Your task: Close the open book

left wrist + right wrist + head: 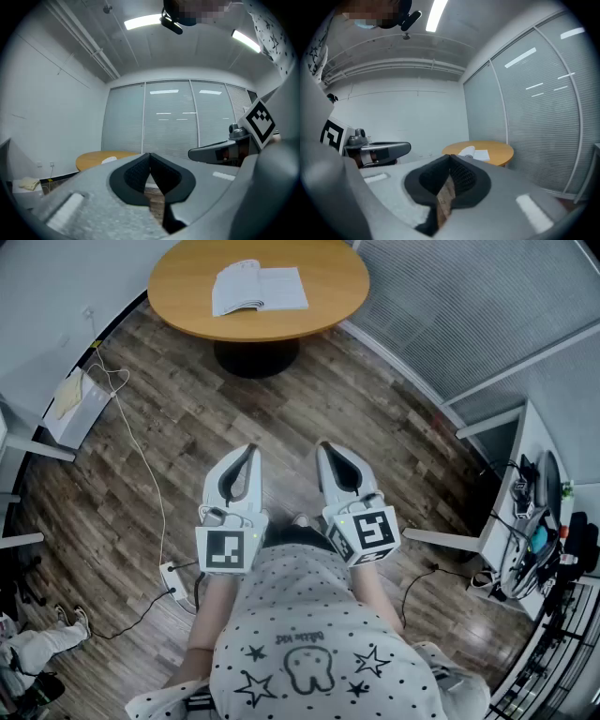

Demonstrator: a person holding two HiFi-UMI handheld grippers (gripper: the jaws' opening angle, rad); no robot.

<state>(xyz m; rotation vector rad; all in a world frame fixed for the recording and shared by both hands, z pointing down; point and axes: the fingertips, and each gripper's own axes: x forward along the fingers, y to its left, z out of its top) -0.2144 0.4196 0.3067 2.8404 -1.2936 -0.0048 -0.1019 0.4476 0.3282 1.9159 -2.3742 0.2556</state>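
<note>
Nearest, a person's spotted shirt (319, 638); the left gripper (250, 450) and right gripper (324, 447) show closed, empty fingers. The open book (260, 288) lies far ahead on the round worktop (187, 292); shut fingers could crease its raised pages.

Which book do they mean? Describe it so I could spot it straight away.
Look ahead of the person to the round wooden table standing on the plank floor. The book lies on the tabletop, open, with its white pages facing up. It is the only thing on that table, pale against the orange-brown wood.
</note>
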